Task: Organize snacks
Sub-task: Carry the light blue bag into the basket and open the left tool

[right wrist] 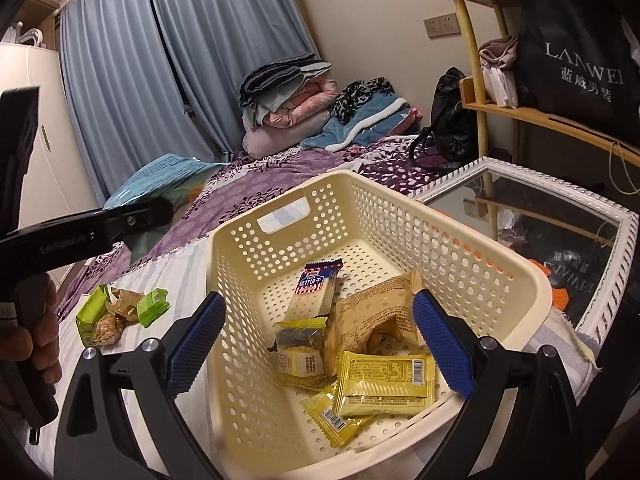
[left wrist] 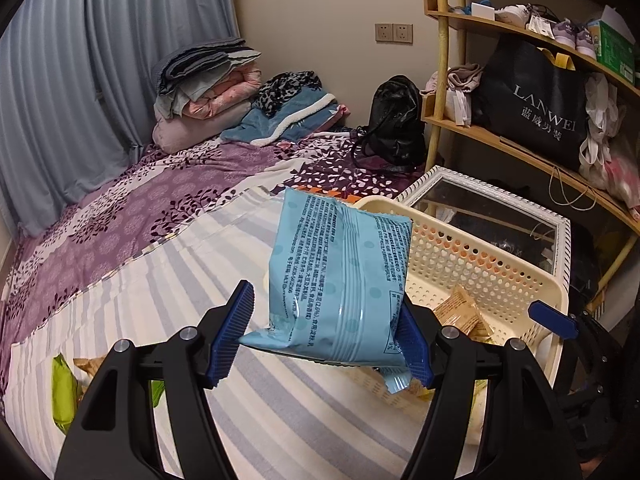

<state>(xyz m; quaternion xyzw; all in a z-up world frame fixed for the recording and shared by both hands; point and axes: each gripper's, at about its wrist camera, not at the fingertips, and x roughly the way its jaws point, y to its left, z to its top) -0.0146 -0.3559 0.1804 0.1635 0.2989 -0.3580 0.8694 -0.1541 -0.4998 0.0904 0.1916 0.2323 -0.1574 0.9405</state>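
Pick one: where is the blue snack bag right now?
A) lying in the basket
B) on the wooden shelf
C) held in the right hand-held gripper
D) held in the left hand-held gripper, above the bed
D: the blue snack bag sits between the blue pads of the left hand-held gripper, lifted off the striped sheet, short of the basket; the right hand-held gripper stands open over the basket, holding nothing.

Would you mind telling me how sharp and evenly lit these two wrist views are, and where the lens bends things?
Left wrist view: sharp; print on the blue snack bag is crisp, with glare on its lower fold; the curtain bows and the corners go black. Right wrist view: sharp over the basket, dim warm light, reflections in the mirror, and the shelf post curves.
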